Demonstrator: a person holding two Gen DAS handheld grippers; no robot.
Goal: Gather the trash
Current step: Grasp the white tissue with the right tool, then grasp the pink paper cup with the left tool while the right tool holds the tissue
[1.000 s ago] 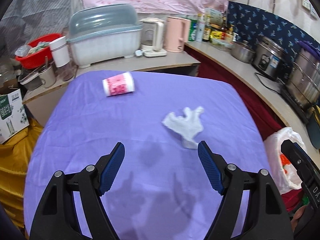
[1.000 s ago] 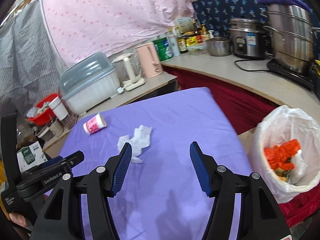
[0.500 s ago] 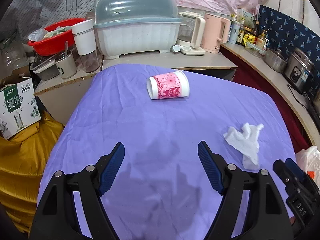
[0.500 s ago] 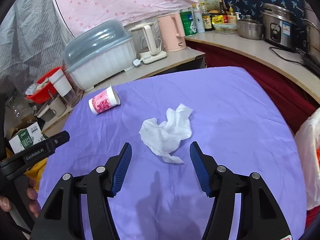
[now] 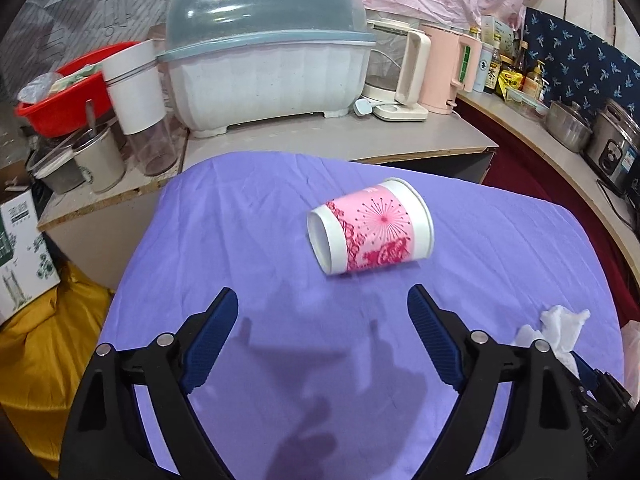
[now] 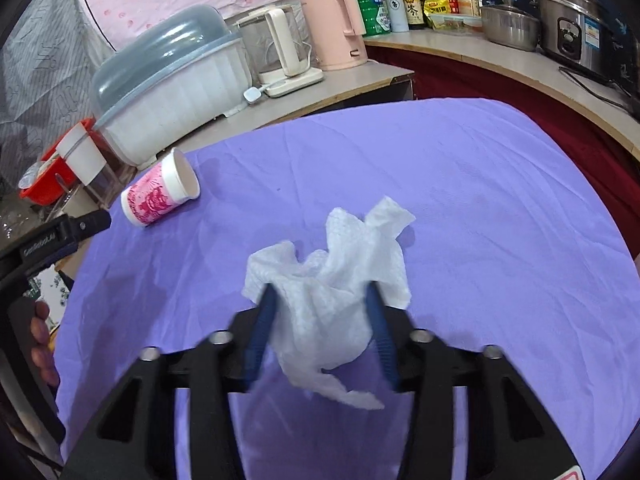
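Note:
A pink-and-white paper cup (image 5: 370, 230) lies on its side on the purple tablecloth (image 5: 280, 208), just beyond my open, empty left gripper (image 5: 322, 304). It also shows in the right wrist view (image 6: 160, 194) at the far left. A crumpled white tissue (image 6: 332, 292) lies between the fingers of my right gripper (image 6: 320, 300), whose jaws are closing around it, blurred with motion. The tissue also shows in the left wrist view (image 5: 558, 326) at the right, over the right gripper's body.
Behind the table, a counter holds a lidded dish rack (image 5: 264, 52), kettles (image 5: 444, 68), a red basin (image 5: 60, 92) and cups. Pots and a rice cooker (image 6: 576, 36) stand on the right counter. A yellow cloth (image 5: 44, 344) and a box lie left.
My left gripper has moved closer to the paper cup. My right gripper has moved onto the tissue and its jaws have narrowed around it.

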